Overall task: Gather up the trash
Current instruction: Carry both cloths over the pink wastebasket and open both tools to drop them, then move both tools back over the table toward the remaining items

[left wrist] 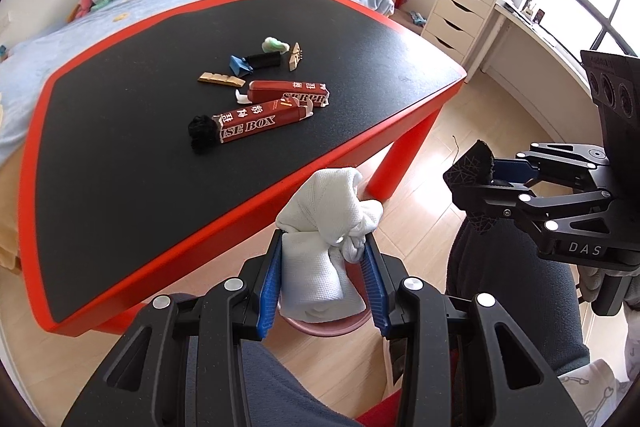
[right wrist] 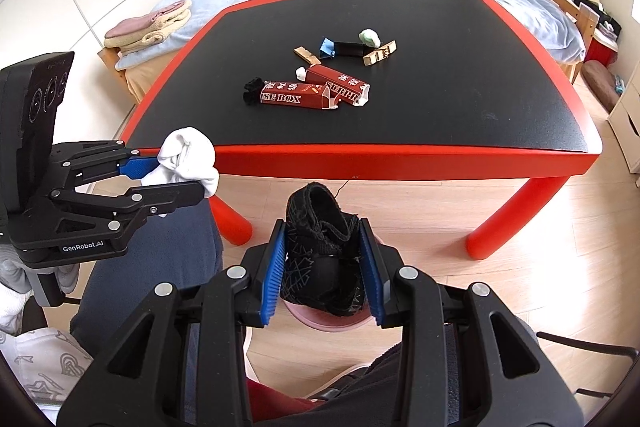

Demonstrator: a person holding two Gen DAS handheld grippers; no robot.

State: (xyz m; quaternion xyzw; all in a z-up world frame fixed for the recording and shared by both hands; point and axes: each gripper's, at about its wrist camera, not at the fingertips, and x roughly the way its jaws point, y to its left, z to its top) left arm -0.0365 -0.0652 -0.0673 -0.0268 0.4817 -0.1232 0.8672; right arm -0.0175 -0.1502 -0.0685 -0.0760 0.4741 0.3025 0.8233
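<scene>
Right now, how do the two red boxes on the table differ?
The near box has a black wad at its left end; the far box has white scraps at both ends. The near box reads "SE BOX", the far one "SURPR". The near box's right-end flap hangs open; I cannot tell for the far one's ends. Both are long, dark red, lie flat and touch.

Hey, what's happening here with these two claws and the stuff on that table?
A person holds two claws in front of the red-edged black table. The left claw grips a crumpled white cloth; the right claw grips a black fabric piece. Two dark red cartons and smaller scraps remain on the table.
</scene>
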